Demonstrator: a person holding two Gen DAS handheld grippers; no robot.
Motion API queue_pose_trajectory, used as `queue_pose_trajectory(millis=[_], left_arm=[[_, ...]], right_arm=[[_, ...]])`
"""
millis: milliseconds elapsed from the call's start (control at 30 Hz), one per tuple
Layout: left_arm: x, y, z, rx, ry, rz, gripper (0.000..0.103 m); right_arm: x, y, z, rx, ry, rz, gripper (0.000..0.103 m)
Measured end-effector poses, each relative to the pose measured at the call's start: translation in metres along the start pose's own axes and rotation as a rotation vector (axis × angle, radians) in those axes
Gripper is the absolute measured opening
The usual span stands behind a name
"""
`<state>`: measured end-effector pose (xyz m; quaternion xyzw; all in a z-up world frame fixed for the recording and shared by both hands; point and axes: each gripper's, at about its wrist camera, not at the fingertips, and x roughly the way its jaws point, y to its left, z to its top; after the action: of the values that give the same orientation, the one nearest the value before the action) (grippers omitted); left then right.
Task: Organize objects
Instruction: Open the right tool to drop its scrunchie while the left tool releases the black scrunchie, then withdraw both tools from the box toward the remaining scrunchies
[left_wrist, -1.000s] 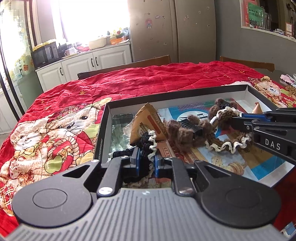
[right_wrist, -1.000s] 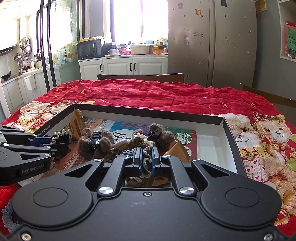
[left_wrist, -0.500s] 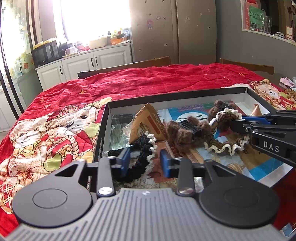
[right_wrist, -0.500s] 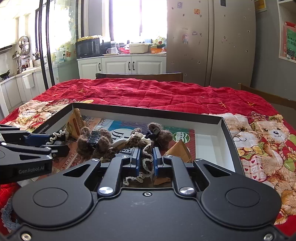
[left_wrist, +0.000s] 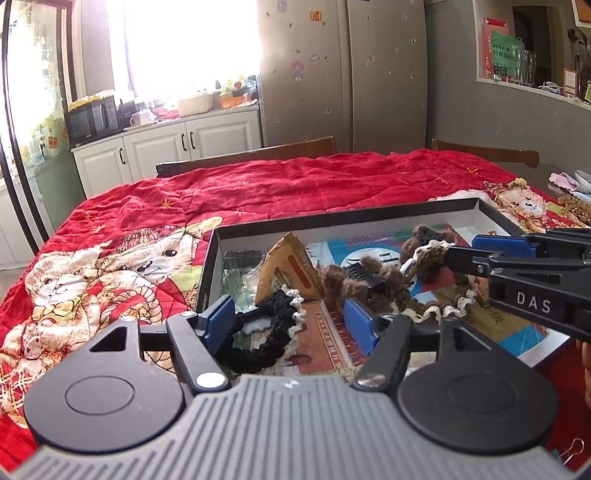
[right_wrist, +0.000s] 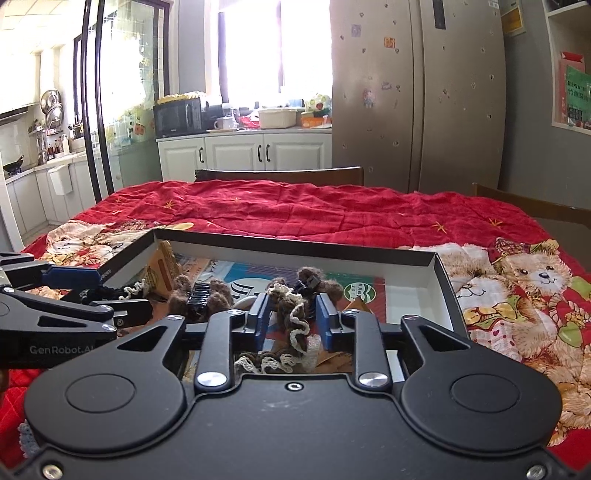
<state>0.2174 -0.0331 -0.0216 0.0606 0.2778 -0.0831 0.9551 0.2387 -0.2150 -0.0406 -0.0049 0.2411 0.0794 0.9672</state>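
Note:
A shallow black box (left_wrist: 369, 212) (right_wrist: 295, 242) lies on the red quilt. Inside it lie a black crocheted band with cream trim (left_wrist: 273, 328), a brown crocheted band with cream trim (left_wrist: 432, 295) (right_wrist: 291, 314), fuzzy brown hair claws (left_wrist: 365, 277) (right_wrist: 201, 295) and a tan paper packet (left_wrist: 291, 269). My left gripper (left_wrist: 288, 319) is open, its fingers on either side of the black band. My right gripper (right_wrist: 291, 317) is open with the brown band between its fingers; it also shows in the left wrist view (left_wrist: 491, 251).
The red bear-print quilt (left_wrist: 295, 184) covers the table. Wooden chair backs (right_wrist: 280, 175) stand at the far edge. A second fuzzy claw (right_wrist: 314, 282) and printed paper sheets lie in the box. A metal clip (left_wrist: 570, 448) lies at the lower right.
Both grippers have opened. The left one let go of the black band, the right one let go of the brown band; both bands now rest in the box.

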Motion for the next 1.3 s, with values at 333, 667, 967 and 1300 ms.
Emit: queue_pose_trajectory(millis=[333,667,967,1300], left_arm=[[-0.025,0.000,0.002,-0.008,-0.054,-0.004,0.086],[-0.055,0.005,0.000,-0.010,-0.081,-0.004,0.086],[-0.082,0.012,-0.013,-0.011,-0.088,-0.013,0.086],[-0.102,0.011,-0.032,0.001,-0.070,-0.006,0.086]], right_arm=[[-0.022,0.000,0.004,0.020,-0.012,0.025,0.032],[-0.065,0.004,0.003,0.002,-0.024,0.055,0.032],[-0.100,0.007,-0.006,-0.024,-0.027,0.086,0.033],[-0.125,0.017,-0.022,-0.079,-0.015,0.083,0.036]])
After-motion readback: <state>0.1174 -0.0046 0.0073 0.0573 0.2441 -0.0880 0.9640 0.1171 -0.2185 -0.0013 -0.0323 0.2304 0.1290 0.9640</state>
